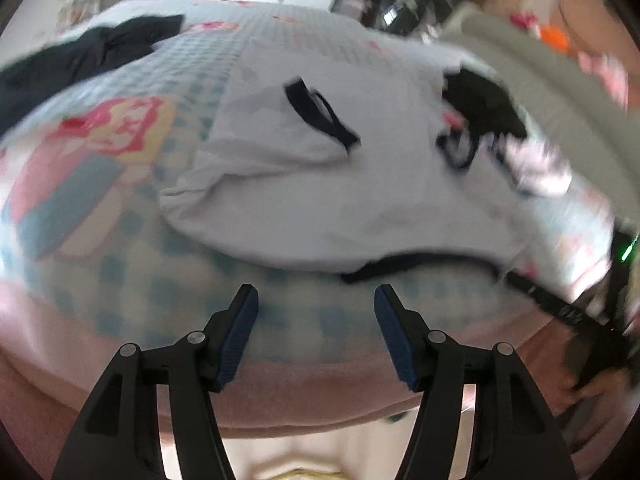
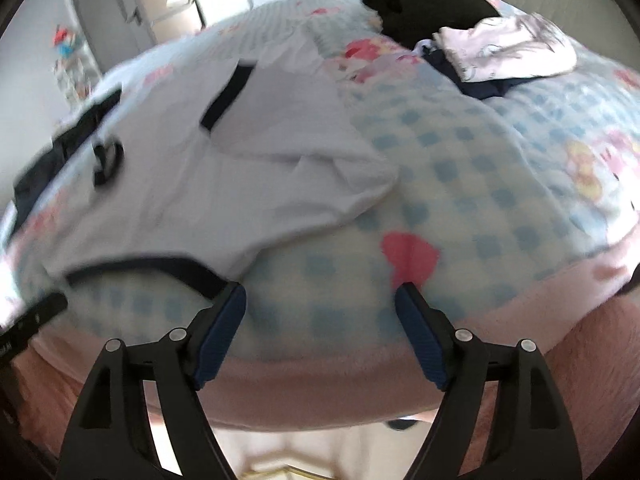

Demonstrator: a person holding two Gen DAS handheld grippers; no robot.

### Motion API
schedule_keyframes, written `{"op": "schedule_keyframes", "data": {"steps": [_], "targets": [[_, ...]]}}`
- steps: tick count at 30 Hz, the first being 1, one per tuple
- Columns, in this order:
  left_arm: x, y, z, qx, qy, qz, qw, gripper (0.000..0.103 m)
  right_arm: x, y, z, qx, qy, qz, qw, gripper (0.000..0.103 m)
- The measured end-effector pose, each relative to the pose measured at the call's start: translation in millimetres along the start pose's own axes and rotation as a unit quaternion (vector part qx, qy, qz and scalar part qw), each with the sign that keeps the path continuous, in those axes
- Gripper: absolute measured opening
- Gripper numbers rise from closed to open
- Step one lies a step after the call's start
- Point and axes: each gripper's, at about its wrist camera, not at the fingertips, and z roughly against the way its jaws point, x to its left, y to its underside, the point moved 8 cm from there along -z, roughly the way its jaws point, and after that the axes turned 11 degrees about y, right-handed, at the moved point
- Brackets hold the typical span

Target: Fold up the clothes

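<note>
Your left gripper (image 1: 316, 300) and right gripper (image 2: 320, 300) both stand with fingers spread and nothing between them, just above the near edge of the bed (image 2: 460, 152). Its blue-checked blanket has cartoon patches and a pink border. The white T-shirt (image 1: 320, 184) with dark trim lies partly folded on it. Farther back sit a black garment (image 2: 432, 4) and a folded pale pile (image 2: 508, 48). A grey door (image 2: 108, 28) stands beyond.

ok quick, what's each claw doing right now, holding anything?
Left claw: open, holding nothing, above the blanket.
Right claw: open, holding nothing, beside the white shirt.
</note>
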Motion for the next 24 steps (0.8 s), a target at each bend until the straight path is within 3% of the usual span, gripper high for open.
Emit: {"op": "schedule_keyframes", "data": {"steps": [5, 9, 12, 15, 17, 20, 24], "targets": [[24.9, -7.7, 12.6, -0.030, 0.035, 0.086, 0.9952, 0.062, -16.5, -26.0, 6.5, -0.030, -0.006, -0.060, 0.998, 0.079], [41.0, -2.6, 9.5, -0.044, 0.041, 0.123, 0.9906, 0.060, -27.1, -19.4, -3.0, -0.014, 0.006, -0.071, 0.997, 0.079], [40.9, -4.2, 11.6, -0.054, 0.073, 0.140, 0.9861, 0.060, -20.0, -14.6, -2.6, -0.013, -0.025, -0.052, 0.998, 0.080], [34.6, -10.2, 3.9, -0.054, 0.111, 0.156, 0.9801, 0.060, 2.1, -15.0, 7.1, -0.008, -0.110, -0.049, 0.993, 0.077], [32.0, -14.0, -6.5, -0.042, 0.130, 0.159, 0.9778, 0.060, 9.0, -14.6, 9.0, -0.005, -0.123, -0.062, 0.991, 0.077], [32.0, -21.8, -18.2, -0.023, 0.149, 0.159, 0.9758, 0.060, 7.3, -20.1, -2.2, -0.003, -0.094, -0.060, 0.994, 0.077], [33.1, -30.3, -27.2, -0.036, 0.150, 0.167, 0.9738, 0.060, -4.8, -39.5, -14.2, -0.004, -0.103, -0.101, 0.990, 0.075]]}}
